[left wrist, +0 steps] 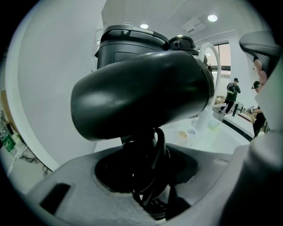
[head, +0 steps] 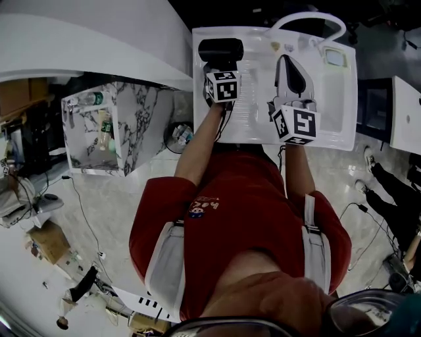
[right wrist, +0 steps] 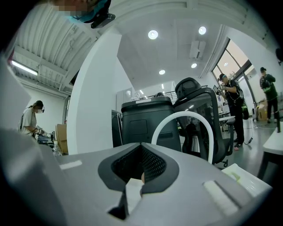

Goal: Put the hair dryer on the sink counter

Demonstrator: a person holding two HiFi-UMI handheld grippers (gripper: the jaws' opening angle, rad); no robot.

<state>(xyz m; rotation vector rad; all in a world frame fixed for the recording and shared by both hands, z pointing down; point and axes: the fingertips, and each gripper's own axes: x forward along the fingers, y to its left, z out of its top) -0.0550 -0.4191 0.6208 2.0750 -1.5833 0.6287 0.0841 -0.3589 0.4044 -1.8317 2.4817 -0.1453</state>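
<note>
The black hair dryer (head: 220,49) hangs over the left part of the white sink counter (head: 256,122). My left gripper (head: 221,67) is shut on its handle. In the left gripper view the dryer's barrel (left wrist: 141,92) fills the middle, and its handle and coiled cord (left wrist: 150,176) sit between the jaws, with the counter (left wrist: 208,137) beyond. My right gripper (head: 293,71) hovers over the middle of the counter, its jaws shut with nothing between them. In the right gripper view its tips (right wrist: 140,148) meet in front of the white arched faucet (right wrist: 181,121).
The faucet (head: 309,16) arches over the counter's far edge, with small items (head: 335,58) near it. A black bin (right wrist: 141,119) and an office chair (right wrist: 199,110) stand behind. A marbled cabinet (head: 112,125) is at the left, and people (head: 388,184) stand at the right.
</note>
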